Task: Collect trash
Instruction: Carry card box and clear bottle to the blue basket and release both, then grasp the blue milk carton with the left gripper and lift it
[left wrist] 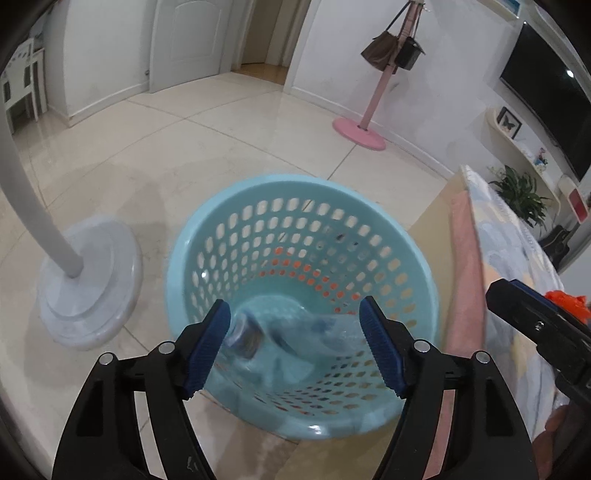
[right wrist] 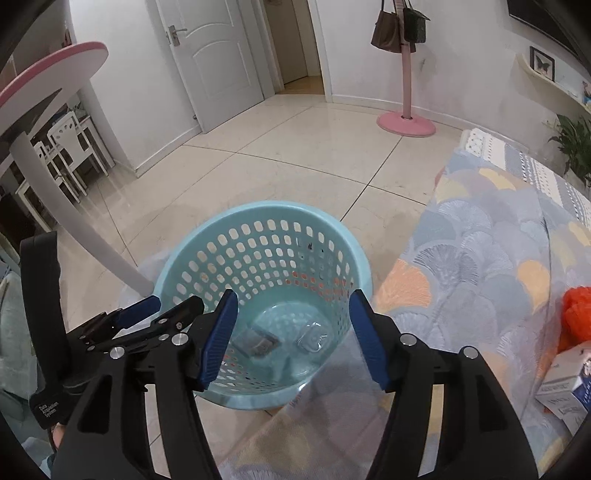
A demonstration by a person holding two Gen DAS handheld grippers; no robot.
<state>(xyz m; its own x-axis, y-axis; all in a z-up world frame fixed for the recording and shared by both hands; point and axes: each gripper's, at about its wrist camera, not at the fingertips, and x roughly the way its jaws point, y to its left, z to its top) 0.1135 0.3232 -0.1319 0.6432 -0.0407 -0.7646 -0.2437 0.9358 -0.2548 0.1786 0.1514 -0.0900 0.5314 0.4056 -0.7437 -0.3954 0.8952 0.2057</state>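
A pink coat stand (right wrist: 405,74) rises from glossy cream floor tiles (right wrist: 295,155) against the white far wall, with two dark bags (right wrist: 399,26) hung at its top. Left of the stand are an open doorway (right wrist: 291,44) and a white panelled door (right wrist: 210,55); right of it, a curved wall shelf (left wrist: 517,147) holds a framed butterfly (left wrist: 509,122) beneath a black television (left wrist: 546,96), with a leafy plant (left wrist: 522,195) below.

Blurred, cropped and hidden parts

The clear plastic bottle (left wrist: 295,339) is motion-smeared between the left hand-held gripper (left wrist: 295,347) fingers, its label unreadable; the basket (left wrist: 207,236) near rim is blurred and partly hidden behind those fingers; the right hand-held gripper (left wrist: 535,325) is cut by the frame edge; the orange bag (right wrist: 578,317) and small box (right wrist: 565,384) on the bed (right wrist: 480,240) are cropped at the right edge.
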